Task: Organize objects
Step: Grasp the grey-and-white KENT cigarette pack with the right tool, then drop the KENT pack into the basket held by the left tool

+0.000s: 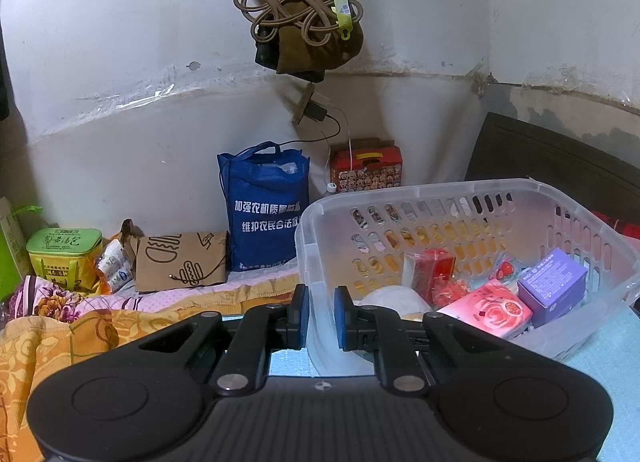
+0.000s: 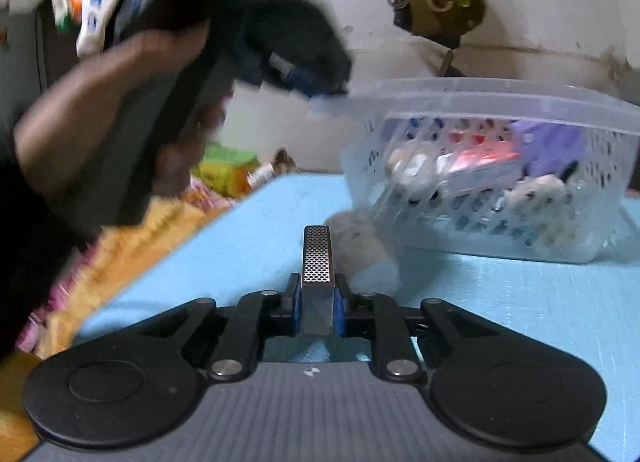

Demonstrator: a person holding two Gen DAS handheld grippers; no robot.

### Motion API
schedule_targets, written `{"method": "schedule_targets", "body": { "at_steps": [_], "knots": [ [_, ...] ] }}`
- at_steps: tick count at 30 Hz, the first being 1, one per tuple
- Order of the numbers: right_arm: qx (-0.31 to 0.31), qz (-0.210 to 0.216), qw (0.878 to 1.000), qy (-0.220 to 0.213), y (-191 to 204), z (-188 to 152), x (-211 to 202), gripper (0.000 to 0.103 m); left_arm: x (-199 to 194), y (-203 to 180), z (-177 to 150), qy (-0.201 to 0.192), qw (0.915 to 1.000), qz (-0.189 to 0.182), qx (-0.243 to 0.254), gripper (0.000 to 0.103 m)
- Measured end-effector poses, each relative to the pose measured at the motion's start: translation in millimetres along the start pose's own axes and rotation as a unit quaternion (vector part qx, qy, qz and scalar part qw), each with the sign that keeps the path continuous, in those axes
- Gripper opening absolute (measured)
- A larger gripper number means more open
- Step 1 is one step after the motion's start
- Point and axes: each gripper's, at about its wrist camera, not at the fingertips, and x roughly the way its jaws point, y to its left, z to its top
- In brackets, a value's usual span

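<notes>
A clear plastic basket (image 1: 600, 230) stands on a light blue mat and holds a red box (image 1: 434, 266), a pink box (image 1: 496, 308), a purple box (image 1: 554, 284) and a white round item (image 1: 394, 300). My left gripper (image 1: 321, 316) hangs at the basket's near left corner; its jaws stand slightly apart around the rim. The basket (image 2: 500, 96) also shows in the right wrist view, tilted and blurred. My right gripper (image 2: 318, 312) is shut on a silver perforated metal bar (image 2: 317, 258) above the mat (image 2: 520, 310), short of the basket.
A blue tote bag (image 1: 264, 206), a brown paper bag (image 1: 180, 264), a green tin (image 1: 64, 254) and a red patterned box (image 1: 366, 168) stand along the wall. Orange floral bedding (image 1: 52, 342) lies left. A fuzzy pale object (image 2: 360, 246) lies before the basket. Cords hang overhead (image 1: 296, 10).
</notes>
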Motion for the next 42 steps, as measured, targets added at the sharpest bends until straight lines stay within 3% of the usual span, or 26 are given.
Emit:
{"method": "schedule_targets", "body": {
  "at_steps": [5,11,14,18,21,25,28,32,33,34,36,37,42],
  "knots": [
    [0.016,-0.013,0.999,-0.044,-17.7,7.2,-35.4,0.018,-0.2,-1.0,0.4,0.0,1.0,0.004,0.002,0.017],
    [0.024,-0.048,0.996,-0.068,-42.9,20.8,-61.1,0.018,0.1,-5.5,0.1,0.0,0.9999,0.01,0.006,0.017],
    [0.042,-0.042,0.995,-0.084,-59.8,37.8,-77.5,0.018,0.3,-6.2,0.2,-0.001,0.9999,0.009,0.006,0.017],
    [0.02,-0.073,0.99,-0.116,-69.2,75.3,-89.5,0.018,0.2,-6.3,0.1,-0.001,0.9999,0.01,0.006,0.017],
    [0.001,-0.095,0.988,-0.12,-77.3,112.1,-76.8,0.018,0.1,-6.3,0.0,0.0,0.9999,0.009,0.005,0.017],
    [-0.007,-0.106,0.991,-0.081,-90.1,147.3,-36.8,0.018,-0.4,-6.3,0.9,0.001,1.0,0.008,0.003,0.017],
    [-0.021,-0.14,0.988,-0.062,-97.6,158.5,-10.9,0.018,-1.2,-3.9,0.8,0.002,1.0,0.005,-0.001,0.017],
    [-0.005,-0.146,0.988,-0.047,-120.6,155.8,5.6,0.019,0.2,-2.7,1.1,0.002,1.0,0.004,-0.002,0.017],
    [-0.012,-0.159,0.987,-0.038,-123.0,155.5,12.1,0.029,0.3,-3.3,0.8,0.002,1.0,0.004,-0.001,0.017],
    [-0.013,-0.175,0.984,-0.033,-125.1,153.8,12.1,0.054,0.5,-3.5,0.8,0.002,1.0,0.005,-0.001,0.017],
    [-0.005,-0.204,0.977,-0.057,-126.8,152.0,3.5,0.089,0.9,-3.3,1.2,0.003,1.0,0.004,-0.003,0.017],
    [-0.003,-0.204,0.976,-0.078,-125.7,149.2,-5.9,0.097,0.7,-3.1,1.2,0.003,1.0,0.004,-0.003,0.017],
    [0.003,-0.174,0.976,-0.13,-102.6,115.8,-54.2,0.103,1.7,-3.3,0.4,0.002,1.0,0.005,-0.001,0.017]
  ]
}}
